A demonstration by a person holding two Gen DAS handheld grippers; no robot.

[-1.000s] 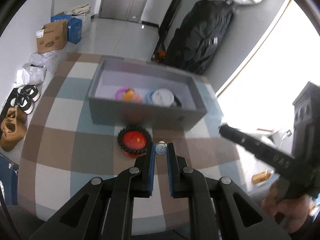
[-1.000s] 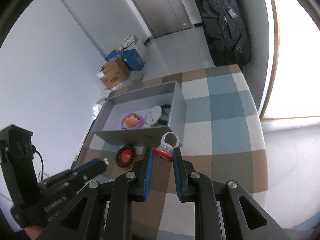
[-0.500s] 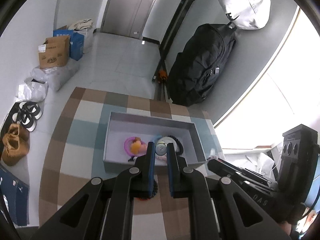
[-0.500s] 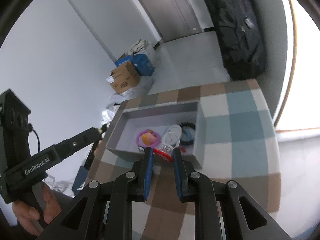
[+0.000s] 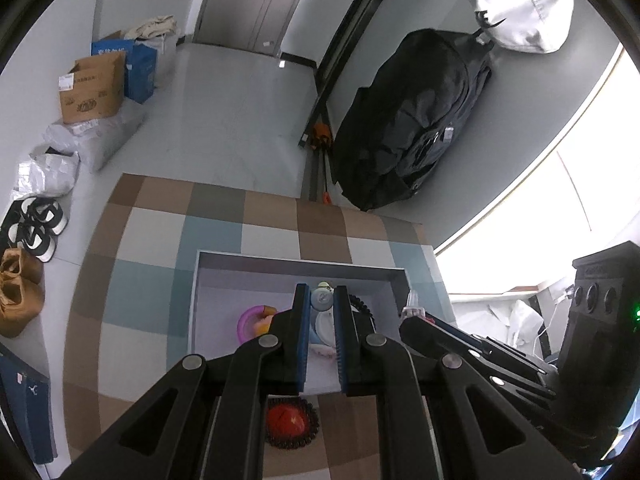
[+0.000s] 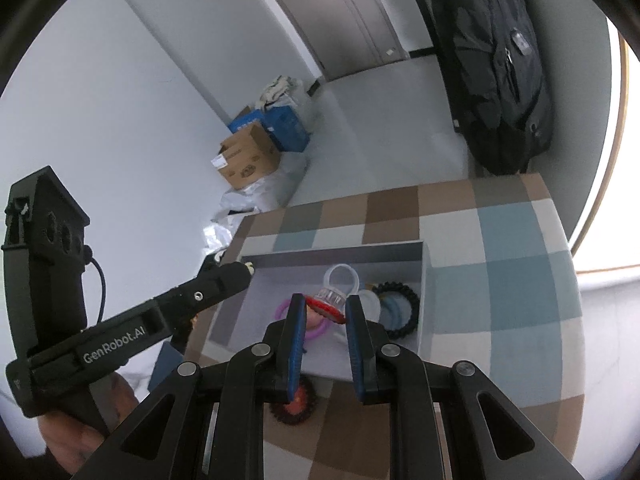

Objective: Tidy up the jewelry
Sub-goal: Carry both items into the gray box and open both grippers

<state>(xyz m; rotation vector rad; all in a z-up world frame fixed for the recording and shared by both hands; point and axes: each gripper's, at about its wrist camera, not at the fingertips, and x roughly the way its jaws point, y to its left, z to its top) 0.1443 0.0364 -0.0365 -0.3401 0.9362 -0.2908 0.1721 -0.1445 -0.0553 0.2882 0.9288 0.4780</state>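
My left gripper is shut on a small silvery round piece and hangs over the open grey box. My right gripper is shut on a clear plastic ring with a red stone, also above the grey box. In the box lie a purple ring with an orange piece, a white disc and a black bead bracelet. A red disc ringed with dark beads lies on the checked tablecloth in front of the box, partly hidden under my fingers.
The checked table ends just behind the box and at the left. Beyond it, on the floor, are cardboard boxes, shoes and a black bag against the wall. A person's hand holds the left gripper's handle.
Both grippers have moved forward from in front of the box to above it, each still holding its piece. The red beaded disc now lies under the fingers.
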